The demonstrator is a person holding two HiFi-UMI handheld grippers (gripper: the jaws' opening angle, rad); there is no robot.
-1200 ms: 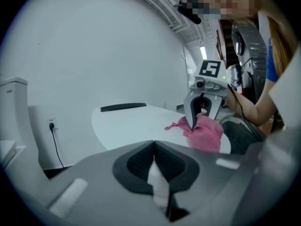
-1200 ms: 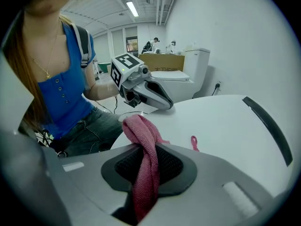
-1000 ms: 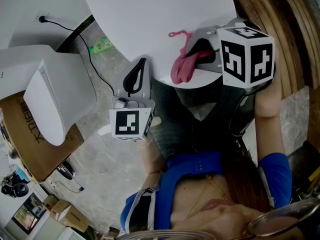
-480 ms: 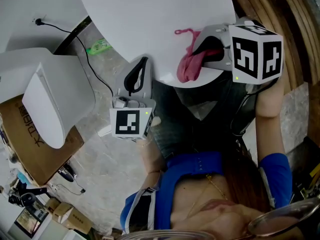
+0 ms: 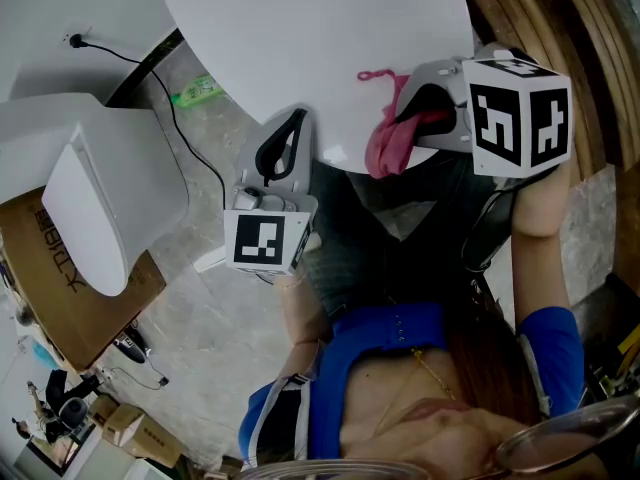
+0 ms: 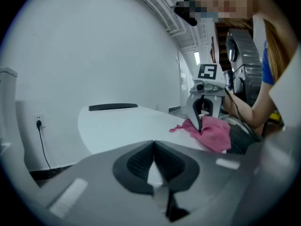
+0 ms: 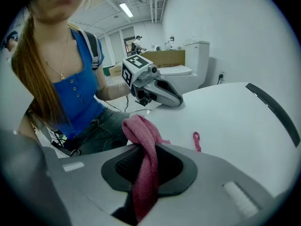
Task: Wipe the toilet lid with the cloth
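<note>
My right gripper [image 5: 405, 113] is shut on a pink cloth [image 5: 385, 148] at the near edge of the round white table [image 5: 300, 38]. The cloth [image 7: 143, 140] bunches up between the jaws and droops over the table edge, its pink loop [image 7: 196, 141] lying on the tabletop. To the left, my left gripper [image 5: 290, 126] is shut on nothing, its tips at the table edge. In the left gripper view the jaws of that gripper [image 6: 153, 147] meet, with the cloth [image 6: 211, 132] ahead to the right. The white toilet [image 5: 110, 183] stands on the floor at far left, its lid [image 5: 85, 218] down.
A cardboard box [image 5: 60, 288] sits on the floor by the toilet. A black cable [image 5: 175, 118] runs from a wall socket across the floor. A black strip [image 6: 113, 107] lies on the table's far side. The person's legs are under the table's near edge.
The right gripper has drifted right and slightly down with the cloth. The left gripper has moved a little up and right, to the table edge.
</note>
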